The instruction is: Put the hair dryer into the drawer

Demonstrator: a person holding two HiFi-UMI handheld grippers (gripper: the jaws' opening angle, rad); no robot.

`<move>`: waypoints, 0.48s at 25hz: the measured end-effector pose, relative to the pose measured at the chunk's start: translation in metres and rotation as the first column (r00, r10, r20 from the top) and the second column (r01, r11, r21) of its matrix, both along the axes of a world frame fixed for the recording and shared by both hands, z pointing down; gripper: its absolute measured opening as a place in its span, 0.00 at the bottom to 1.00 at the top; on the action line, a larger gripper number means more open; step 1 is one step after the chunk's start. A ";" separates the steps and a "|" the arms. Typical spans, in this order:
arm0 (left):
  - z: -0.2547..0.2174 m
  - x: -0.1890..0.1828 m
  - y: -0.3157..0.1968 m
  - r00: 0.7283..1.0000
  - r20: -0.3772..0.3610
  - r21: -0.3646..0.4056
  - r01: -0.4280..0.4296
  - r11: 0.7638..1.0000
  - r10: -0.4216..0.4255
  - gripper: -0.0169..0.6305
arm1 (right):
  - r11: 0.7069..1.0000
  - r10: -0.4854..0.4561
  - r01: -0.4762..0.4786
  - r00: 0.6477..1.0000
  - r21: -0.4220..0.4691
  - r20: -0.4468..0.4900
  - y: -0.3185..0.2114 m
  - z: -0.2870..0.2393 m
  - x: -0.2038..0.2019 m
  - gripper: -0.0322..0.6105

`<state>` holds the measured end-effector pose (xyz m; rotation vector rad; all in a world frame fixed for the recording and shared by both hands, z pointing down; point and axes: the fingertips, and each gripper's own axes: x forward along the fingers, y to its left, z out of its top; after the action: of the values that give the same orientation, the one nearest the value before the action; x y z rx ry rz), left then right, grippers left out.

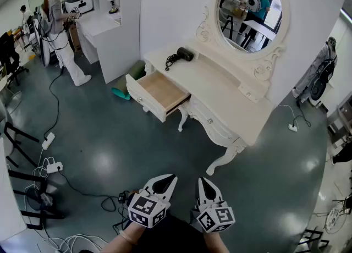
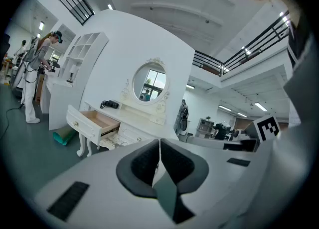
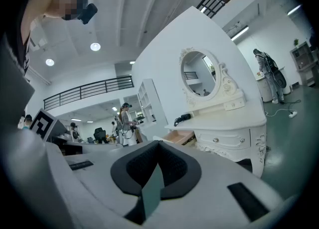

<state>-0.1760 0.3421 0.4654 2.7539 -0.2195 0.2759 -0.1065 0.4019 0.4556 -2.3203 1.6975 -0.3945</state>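
Hair dryer (image 1: pixel 184 55) untouched on vanity (image 1: pixel 220 89) | drawer (image 1: pixel 159 93) open | our left gripper (image 1: pixel 168 183) and right gripper (image 1: pixel 203 185) closed, empty, well apart from it

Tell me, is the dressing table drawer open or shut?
Open: the drawer is pulled out from the dressing table, its wooden inside bare; the hair dryer lies on top.

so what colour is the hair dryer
The hair dryer is black, clearest in the head view.
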 end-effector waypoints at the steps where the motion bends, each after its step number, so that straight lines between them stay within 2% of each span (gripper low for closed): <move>1: -0.001 0.000 0.003 1.000 -0.003 0.002 0.002 1.000 -0.002 0.07 | 1.000 -0.006 0.006 1.000 0.003 -0.001 0.001 -0.001 0.000 0.09; 12: -0.008 -0.002 0.028 1.000 -0.007 0.004 0.016 1.000 -0.016 0.07 | 0.999 -0.037 0.037 0.999 0.001 0.010 0.008 -0.003 -0.001 0.09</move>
<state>-0.1782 0.3702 0.4574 2.7554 -0.2409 0.2622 -0.1075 0.4101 0.4521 -2.2858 1.7381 -0.4119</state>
